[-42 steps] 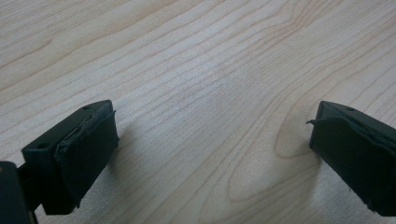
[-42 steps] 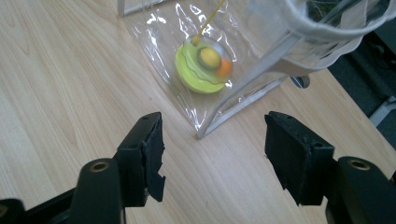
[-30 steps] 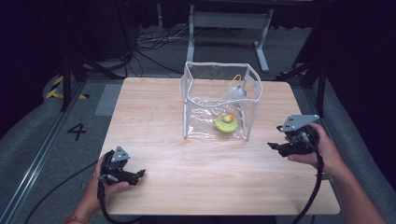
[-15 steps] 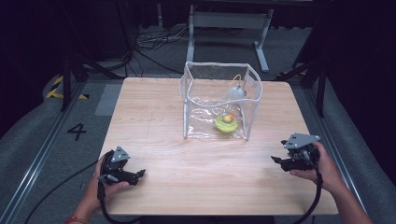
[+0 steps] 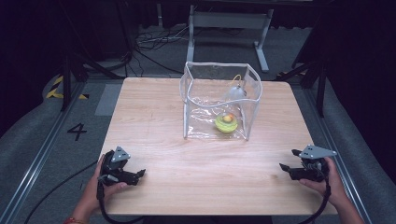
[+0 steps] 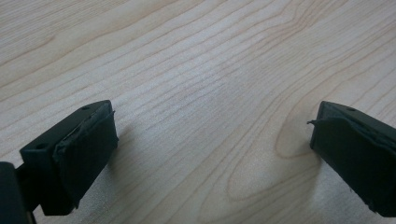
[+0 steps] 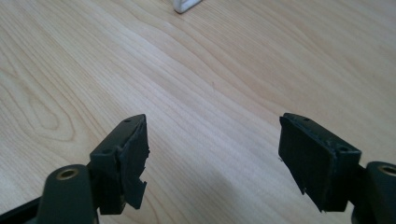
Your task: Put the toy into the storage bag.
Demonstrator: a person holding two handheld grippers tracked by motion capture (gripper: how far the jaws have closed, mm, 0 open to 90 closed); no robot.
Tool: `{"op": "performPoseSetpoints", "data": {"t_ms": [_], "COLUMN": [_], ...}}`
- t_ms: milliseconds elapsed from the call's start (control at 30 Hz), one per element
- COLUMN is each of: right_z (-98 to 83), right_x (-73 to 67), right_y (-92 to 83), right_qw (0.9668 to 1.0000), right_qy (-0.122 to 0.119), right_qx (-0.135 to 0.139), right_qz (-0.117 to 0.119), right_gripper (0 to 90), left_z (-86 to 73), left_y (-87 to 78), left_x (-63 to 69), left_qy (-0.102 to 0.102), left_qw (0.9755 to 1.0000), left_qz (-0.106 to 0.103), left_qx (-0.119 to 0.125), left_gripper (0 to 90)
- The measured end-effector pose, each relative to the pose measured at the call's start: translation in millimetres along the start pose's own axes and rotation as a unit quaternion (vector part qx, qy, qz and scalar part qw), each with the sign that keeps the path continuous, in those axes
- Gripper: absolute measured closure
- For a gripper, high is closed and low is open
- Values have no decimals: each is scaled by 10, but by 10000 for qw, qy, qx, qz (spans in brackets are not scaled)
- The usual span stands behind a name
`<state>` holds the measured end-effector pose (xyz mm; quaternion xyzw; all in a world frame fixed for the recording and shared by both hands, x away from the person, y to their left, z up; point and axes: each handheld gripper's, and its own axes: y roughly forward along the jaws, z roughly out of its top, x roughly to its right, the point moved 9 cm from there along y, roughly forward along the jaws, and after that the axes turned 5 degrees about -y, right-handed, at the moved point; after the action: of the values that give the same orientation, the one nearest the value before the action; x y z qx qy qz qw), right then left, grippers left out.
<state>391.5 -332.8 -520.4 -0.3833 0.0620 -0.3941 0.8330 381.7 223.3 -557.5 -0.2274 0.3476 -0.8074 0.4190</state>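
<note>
Resting low: both grippers, near the front corners of the wooden surface [image 5: 205,186]
Left gripper [image 5: 137,175]: held in the person's left hand [image 5: 100,184], jaws spread wide with bare wood between them
Right gripper [image 5: 288,160]: held in the right hand [image 5: 327,179], jaws also wide apart, nothing between
Clear box [image 5: 219,100]: stands mid-surface toward the far edge, well apart from both grippers
Inside box: yellow-green round object [image 5: 226,122] on its floor; pale object [image 5: 235,92] higher up, what it is I cannot tell
</note>
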Motion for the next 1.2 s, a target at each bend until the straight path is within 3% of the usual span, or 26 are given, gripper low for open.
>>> {"op": "performPoseSetpoints", "data": {"t_ms": [67, 300, 533, 600, 767, 1200], "right_z": [-97, -292, -372, -391, -403, -410], "right_x": [9, 38, 65, 78, 94, 101], "right_y": [16, 45, 126, 136, 142, 144], "right_qw": [9995, 9982, 9971, 9952, 9927, 9923], "right_qy": [288, 528, 749, 981, 1195, 1217], "right_qx": [87, 271, 125, 23, -49, -79], "right_qz": [71, 40, -24, 31, -171, -202], "right_gripper": [241, 219, 177, 147, 103, 94], "left_z": [-2, -1, -3, -6, -6, -6], "left_y": [0, 2, -1, 0, 0, 0], "left_x": [3, 1, -1, 4, 4, 4], "left_qy": [-30, -34, -49, -74, -78, -75], "left_qw": [10000, 10000, 10000, 10000, 10000, 10000], "left_qz": [6, 16, 43, 38, 33, 35], "left_qx": [0, 3, -1, -8, -5, -5], "left_gripper": [7, 5, 3, 3, 2, 2]}}
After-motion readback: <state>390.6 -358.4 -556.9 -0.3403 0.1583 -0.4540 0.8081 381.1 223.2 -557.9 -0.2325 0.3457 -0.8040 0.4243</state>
